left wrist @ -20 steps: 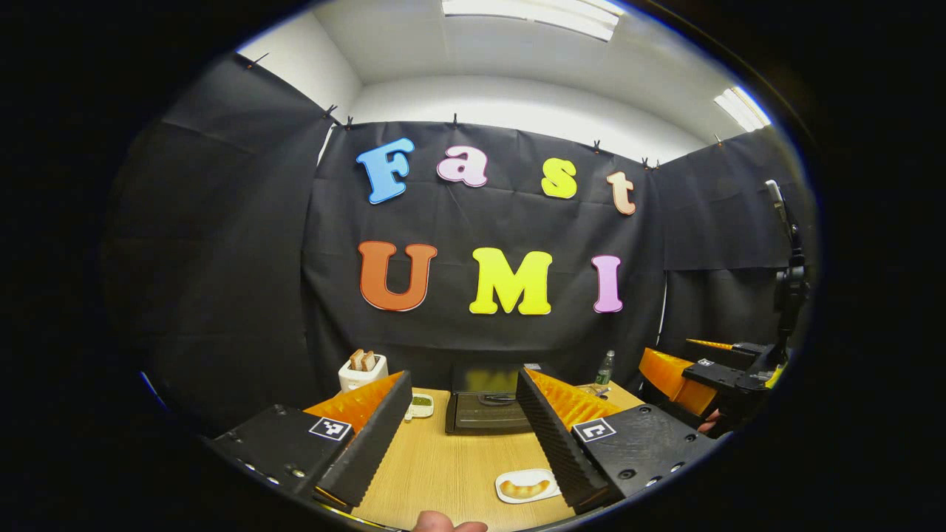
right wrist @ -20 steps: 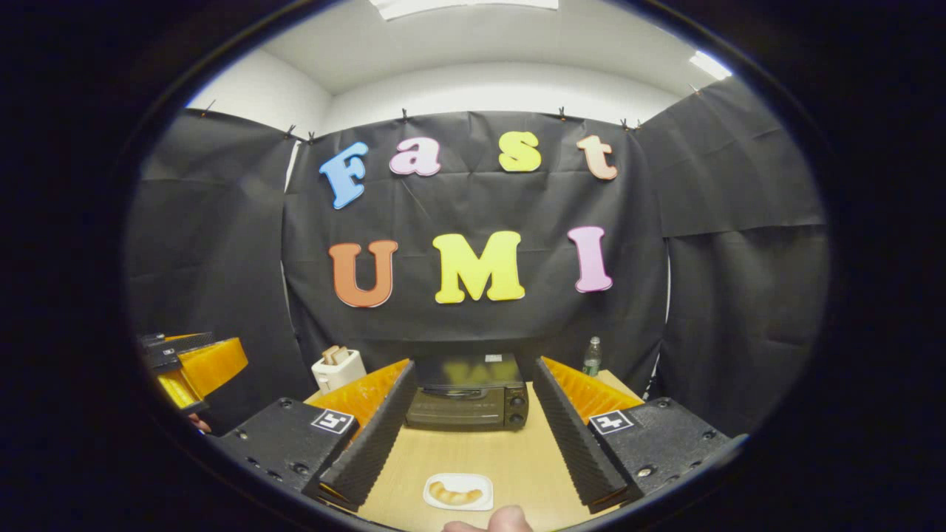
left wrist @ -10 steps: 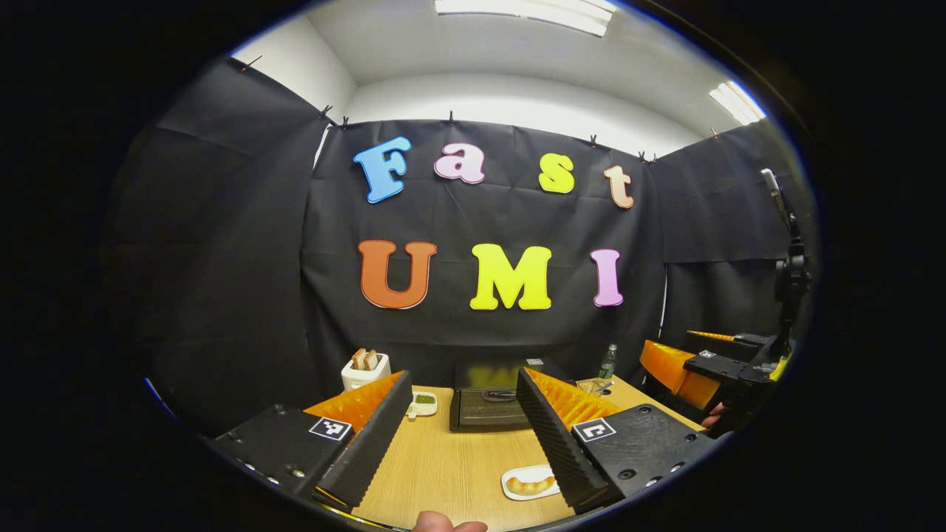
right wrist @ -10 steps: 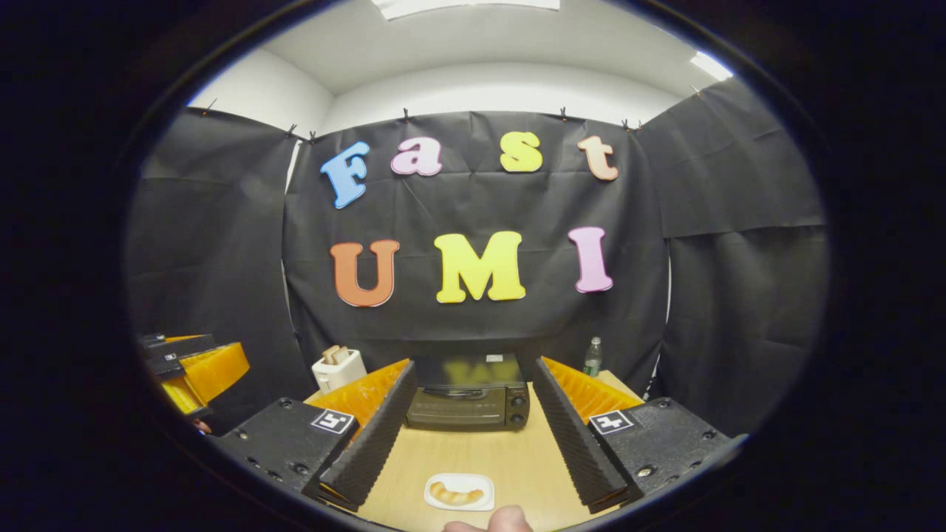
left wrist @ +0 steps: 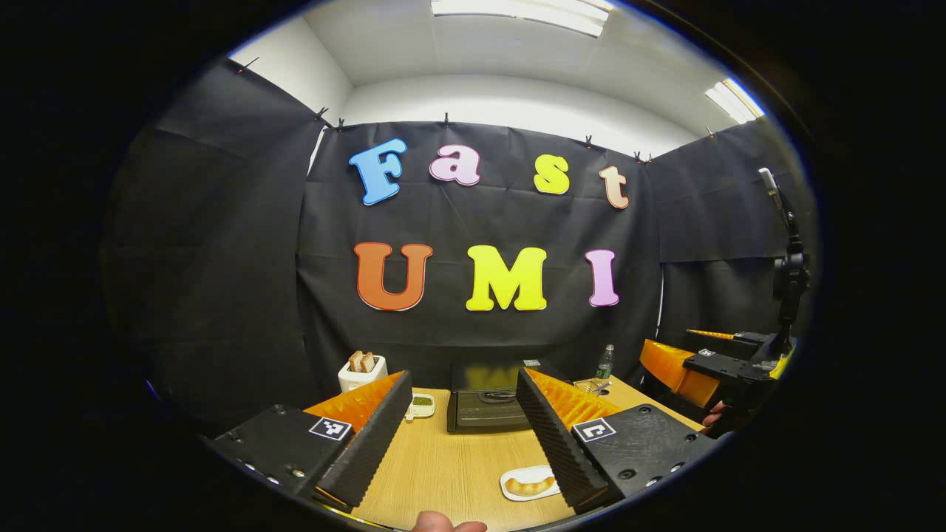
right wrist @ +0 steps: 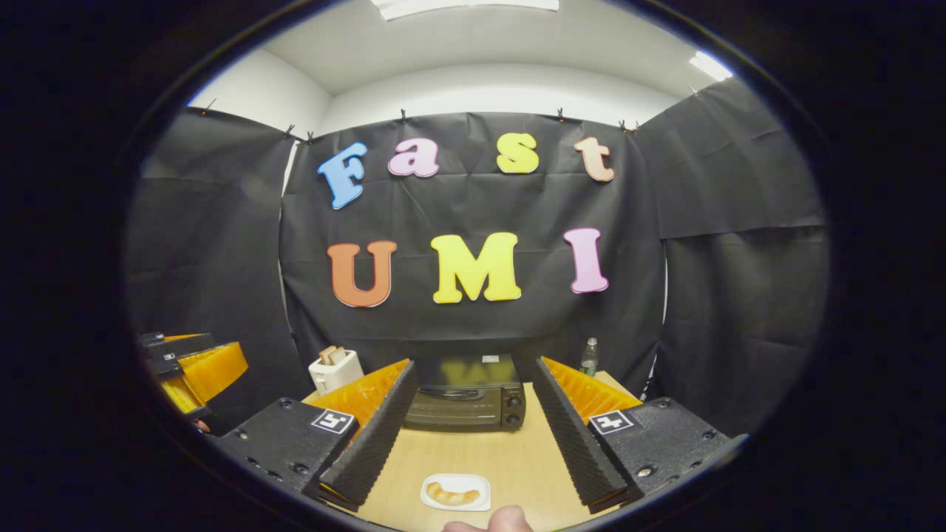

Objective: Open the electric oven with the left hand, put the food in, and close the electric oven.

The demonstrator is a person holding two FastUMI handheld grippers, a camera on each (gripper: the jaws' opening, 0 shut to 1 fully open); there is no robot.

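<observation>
Little has shifted since a second ago: both claws, left claw (left wrist: 462, 436) and right claw (right wrist: 469, 436), hover apart above the surface (right wrist: 510, 458), oven (right wrist: 464, 400) shut, food (right wrist: 452, 493) plated, every step remaining.
</observation>
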